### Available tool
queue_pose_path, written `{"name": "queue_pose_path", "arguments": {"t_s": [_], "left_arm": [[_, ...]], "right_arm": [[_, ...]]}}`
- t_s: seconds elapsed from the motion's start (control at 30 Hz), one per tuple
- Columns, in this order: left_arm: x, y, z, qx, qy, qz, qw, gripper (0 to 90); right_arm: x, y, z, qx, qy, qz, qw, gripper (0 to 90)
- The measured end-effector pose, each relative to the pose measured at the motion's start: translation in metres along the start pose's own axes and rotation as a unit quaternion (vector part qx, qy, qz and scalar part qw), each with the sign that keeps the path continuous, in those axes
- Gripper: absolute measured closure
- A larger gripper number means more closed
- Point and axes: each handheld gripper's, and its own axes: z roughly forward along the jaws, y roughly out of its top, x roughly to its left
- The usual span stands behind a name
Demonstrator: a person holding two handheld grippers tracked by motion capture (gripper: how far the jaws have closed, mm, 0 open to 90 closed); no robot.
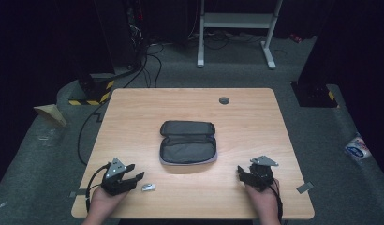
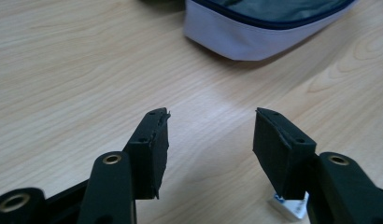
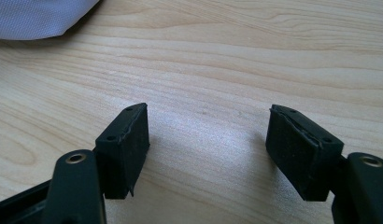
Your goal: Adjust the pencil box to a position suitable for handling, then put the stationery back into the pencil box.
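Fingers on both of our grippers stand spread with nothing between them: the left gripper (image 1: pixel 134 177) rests low at the near left of the light wooden table (image 1: pixel 134 112), and the right gripper (image 1: pixel 246 174) rests at the near right, each held in one hand.

Between them, near the middle of the table, lies the open grey fabric zip pouch with a dark lining (image 1: pixel 188 143), its lid folded back away from us. Just to the right of the left gripper lies the small white rectangular block (image 1: pixel 148 187), flat on the table and apart from the pouch. In the left gripper view that block (image 2: pixel 288 206) peeks out beneath the right-hand finger (image 2: pixel 283 154), so it sits off the centre line of the gap.

We judge the step in hand to be picking up the block with the left gripper, likely for the pouch. To do it well we should shift the gripper sideways until the block lies midway between the fingers, lower them close to the table, and close squarely across its short sides, since so thin a piece may slide or tip out.

Counted: one pouch, one block, two grippers, one table.
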Motion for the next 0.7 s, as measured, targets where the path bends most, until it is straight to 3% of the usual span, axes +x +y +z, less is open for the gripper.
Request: {"name": "queue_pose_path", "arguments": {"t_s": [0.2, 0.33, 0.47, 0.7], "left_arm": [[-0.014, 0.002, 0.006, 0.0, -0.024, 0.018, 0.9996, 45.7], [-0.018, 0.003, 0.009, 0.0, -0.043, 0.015, 0.999, 47.0], [-0.022, 0.001, 0.012, 0.006, -0.047, 0.03, 0.9984, 48.4], [-0.024, -0.005, 0.007, 0.007, -0.068, 0.025, 0.9974, 50.8]], "right_arm": [[0.0, 0.0, 0.0, 0.0, 0.0, -0.002, 1.0, 30.0], [0.0, 0.0, 0.0, 0.0, 0.0, 0.0, 1.0, 30.0], [0.0, 0.0, 0.0, 0.0, 0.0, 0.0, 1.0, 30.0], [0.0, 0.0, 0.0, 0.0, 0.002, 0.0, 1.0, 30.0]]}}
